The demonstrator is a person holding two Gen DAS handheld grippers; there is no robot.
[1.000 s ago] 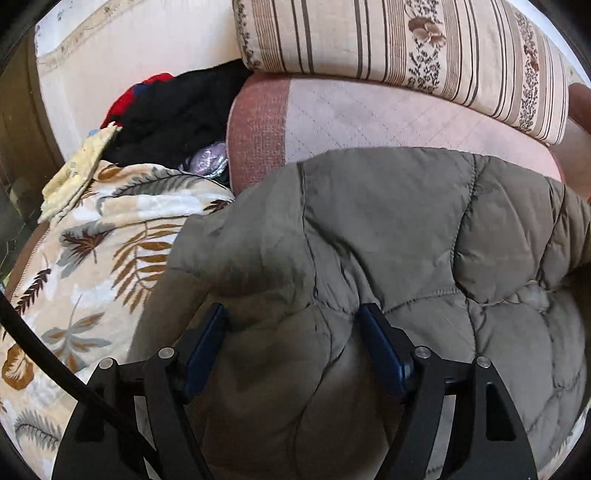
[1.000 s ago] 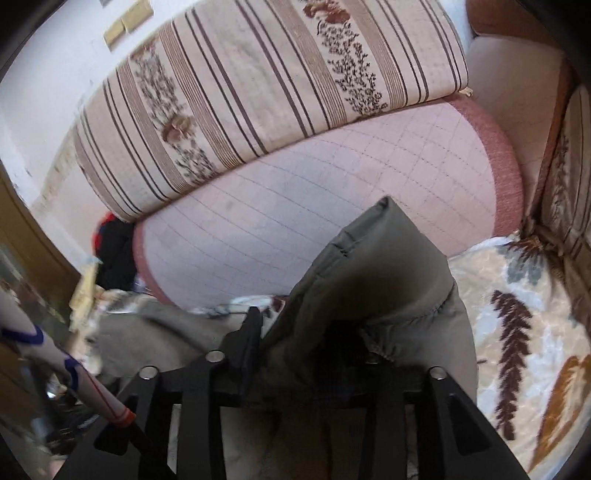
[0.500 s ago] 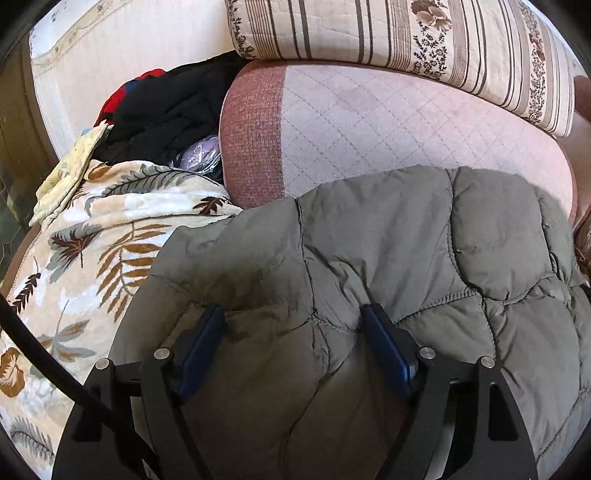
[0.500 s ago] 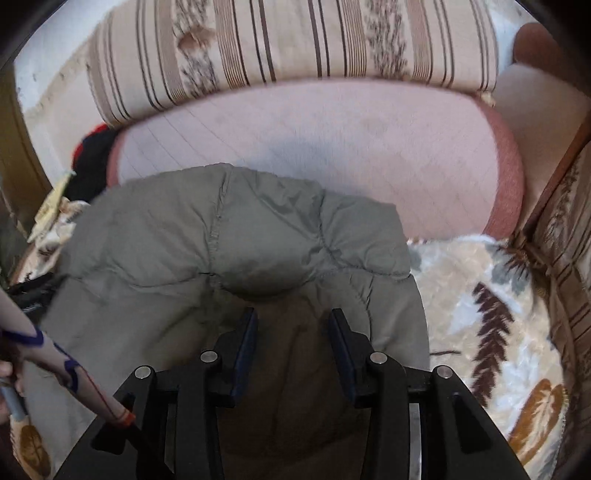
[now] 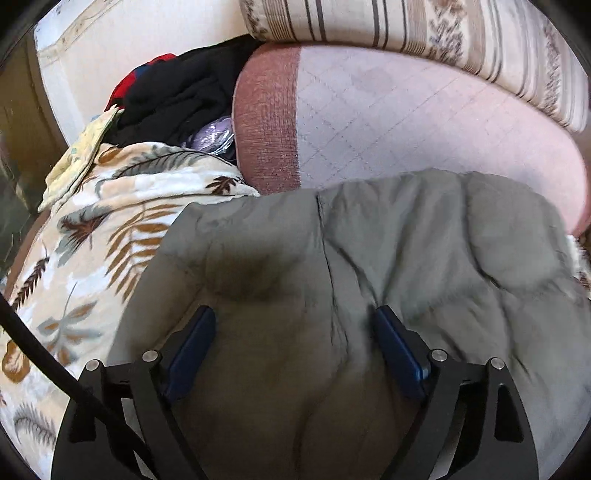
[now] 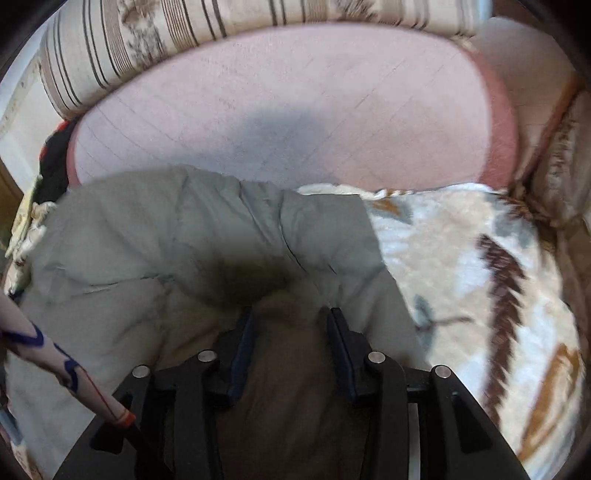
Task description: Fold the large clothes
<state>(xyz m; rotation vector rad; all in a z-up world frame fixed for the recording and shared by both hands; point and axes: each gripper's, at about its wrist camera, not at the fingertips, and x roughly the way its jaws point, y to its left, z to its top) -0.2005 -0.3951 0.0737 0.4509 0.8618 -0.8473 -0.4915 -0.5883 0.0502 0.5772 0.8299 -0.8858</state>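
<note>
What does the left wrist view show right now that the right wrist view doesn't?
Only the left wrist view: a purple plastic bag beside the dark clothes pile, and the left gripper, jaws opening over the coat.

Only the right wrist view: the right gripper with coat fabric between its fingers, and a patterned sleeve.

Both: the olive quilted coat, leaf-print blanket, pink cushion and striped cushion.

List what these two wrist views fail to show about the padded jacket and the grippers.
- Jacket: its near part runs off the bottom edge in both views, behind the gripper bodies.
- Right gripper: whether its pads pinch the fabric is lost in shadow and blur.
- Left gripper: jaws opening over the jacket; contact unclear.
- Black clothes pile: individual items indistinguishable.
</note>
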